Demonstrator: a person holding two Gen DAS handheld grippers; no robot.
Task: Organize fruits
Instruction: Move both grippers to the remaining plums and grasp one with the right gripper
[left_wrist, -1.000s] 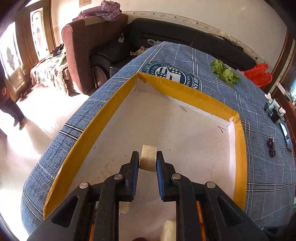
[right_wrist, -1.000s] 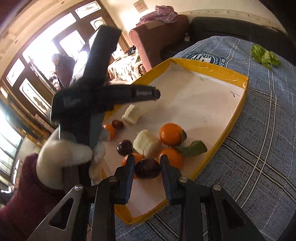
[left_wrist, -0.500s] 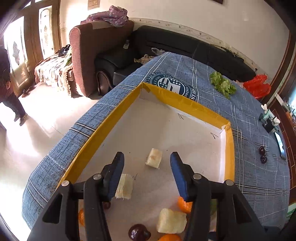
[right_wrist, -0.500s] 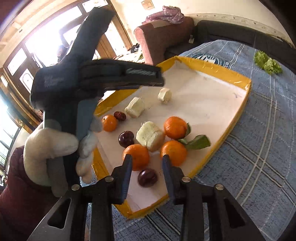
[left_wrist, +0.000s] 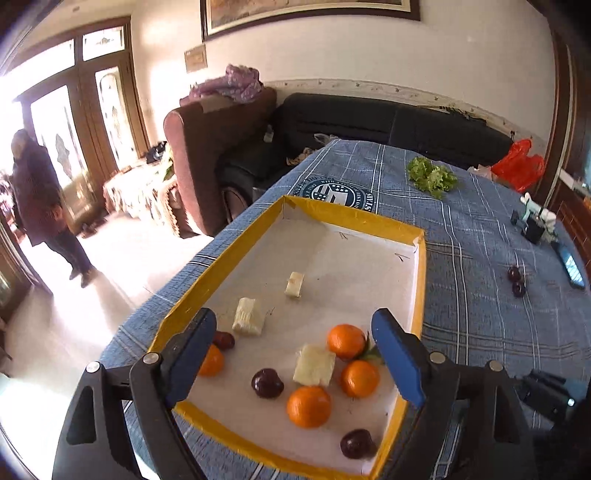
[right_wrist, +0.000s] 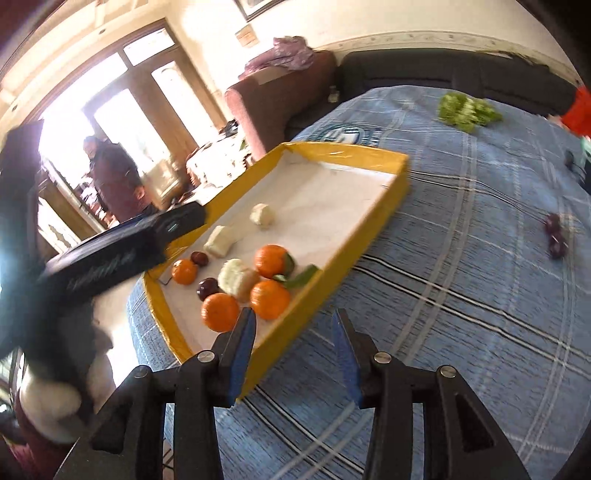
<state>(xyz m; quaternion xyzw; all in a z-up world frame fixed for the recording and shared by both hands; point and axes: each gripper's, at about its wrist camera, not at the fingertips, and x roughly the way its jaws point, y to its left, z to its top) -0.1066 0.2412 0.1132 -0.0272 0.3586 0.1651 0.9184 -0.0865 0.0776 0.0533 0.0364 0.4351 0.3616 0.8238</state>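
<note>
Both tongs, left (left_wrist: 293, 360) and right (right_wrist: 293, 354), have released and withdrawn, gaping empty; next, approach the two dark fruits (right_wrist: 555, 235) on the worktop (right_wrist: 461, 295) squarely.

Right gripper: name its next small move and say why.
Probably swing toward the two dark fruits lying on the tablecloth outside the yellow-rimmed tray. The right gripper is open and empty over the cloth, and the other fruit is in the tray.

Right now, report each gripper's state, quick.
Left gripper: open, holding nothing, above the tray.
Right gripper: open, holding nothing, over the tablecloth.
</note>
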